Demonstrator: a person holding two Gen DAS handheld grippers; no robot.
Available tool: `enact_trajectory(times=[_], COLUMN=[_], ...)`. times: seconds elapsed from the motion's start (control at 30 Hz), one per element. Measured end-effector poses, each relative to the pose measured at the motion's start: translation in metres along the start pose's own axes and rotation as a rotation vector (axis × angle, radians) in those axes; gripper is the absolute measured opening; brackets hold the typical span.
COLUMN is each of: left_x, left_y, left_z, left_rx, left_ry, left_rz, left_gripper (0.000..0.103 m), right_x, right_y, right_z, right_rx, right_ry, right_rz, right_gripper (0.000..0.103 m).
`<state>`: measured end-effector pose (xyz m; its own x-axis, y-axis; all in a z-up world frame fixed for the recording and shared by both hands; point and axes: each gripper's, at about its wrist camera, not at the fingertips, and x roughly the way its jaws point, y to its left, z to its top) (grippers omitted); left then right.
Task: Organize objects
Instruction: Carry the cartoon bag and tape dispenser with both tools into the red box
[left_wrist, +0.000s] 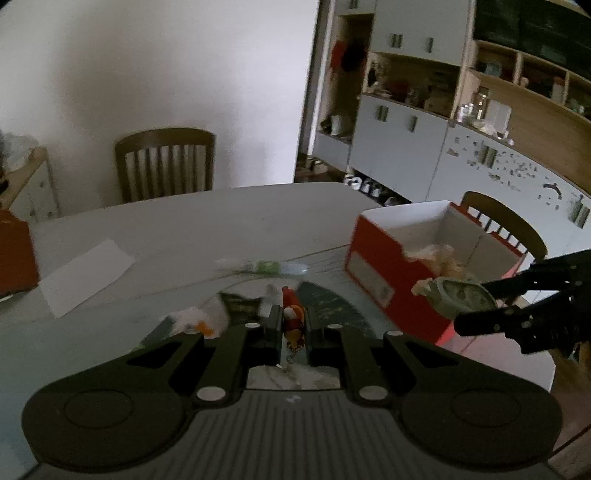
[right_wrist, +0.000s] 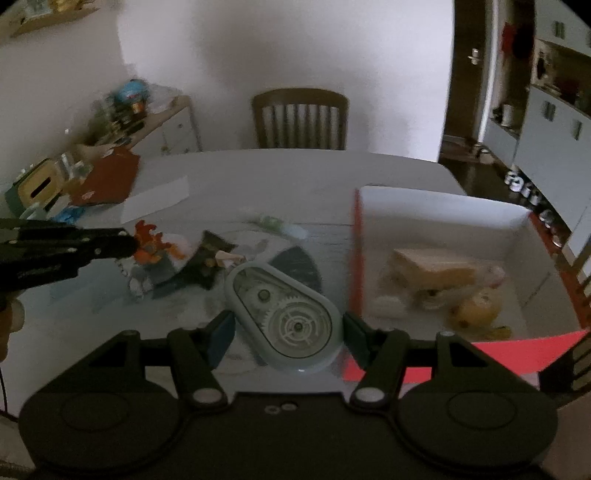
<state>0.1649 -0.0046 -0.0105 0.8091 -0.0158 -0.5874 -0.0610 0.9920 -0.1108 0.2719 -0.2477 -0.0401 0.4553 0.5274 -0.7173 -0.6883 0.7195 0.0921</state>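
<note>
My left gripper (left_wrist: 291, 326) is shut on a small red and orange toy figure (left_wrist: 292, 317) with a short chain hanging under it. In the right wrist view that figure (right_wrist: 151, 245) sticks out from the left gripper's tip (right_wrist: 127, 243), above the table. My right gripper (right_wrist: 288, 334) is shut on a pale green oval tape dispenser (right_wrist: 286, 314) with gears showing through its clear face. It holds the dispenser just left of the red box (right_wrist: 443, 206). From the left wrist view the dispenser (left_wrist: 458, 299) hangs in the right gripper (left_wrist: 480, 304) at the box's near corner (left_wrist: 373, 273).
The red box, white inside, holds a tan packet (right_wrist: 432, 267) and a yellow object (right_wrist: 476, 310). On the table lie a dark packet (right_wrist: 212, 254), a green-white tube (right_wrist: 277, 223), a white sheet (right_wrist: 155, 201) and a red lid (right_wrist: 107, 181). Chairs stand behind and to the right.
</note>
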Motion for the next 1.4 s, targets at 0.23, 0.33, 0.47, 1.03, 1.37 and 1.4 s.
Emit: enact_trajectory(times=[0.23, 0.33, 0.47, 1.03, 1.37, 1.4], left_x=[0.013, 0.021, 0.034, 0.101, 0.162, 0.168], left_y=[-0.044, -0.063, -0.089, -0.200, -0.234, -0.236], left_z=[0.016, 0.024, 0.038, 0.087, 0.081, 0.079], left_rx=[0.038, 0.056, 0.073, 0.193, 0.258, 0.265], left_ry=[-0.013, -0.022, -0.029, -0.037, 0.057, 0.072], left_rz=[-0.029, -0.035, -0.053, -0.167, -0.204, -0.205], left_gripper=[0.011, 0.011, 0.011, 0.011, 0.011, 0.011], right_x=[-0.011, -0.013, -0.013, 0.010, 0.041, 0.044], right_y=[-0.046, -0.066, -0.095, -0.192, -0.215, -0.215], right_z=[0.001, 0.003, 0.005, 0.008, 0.005, 0.005], right_rx=[0.016, 0.019, 0.021, 0.053, 0.003, -0.004], right_ry=[-0.022, -0.028, -0.034, -0.017, 0.039, 0.045], right_rz=[-0.039, -0.056, -0.081, -0.146, -0.156, -0.156], right_gripper=[0.063, 0.063, 0.063, 0.063, 0.063, 0.063])
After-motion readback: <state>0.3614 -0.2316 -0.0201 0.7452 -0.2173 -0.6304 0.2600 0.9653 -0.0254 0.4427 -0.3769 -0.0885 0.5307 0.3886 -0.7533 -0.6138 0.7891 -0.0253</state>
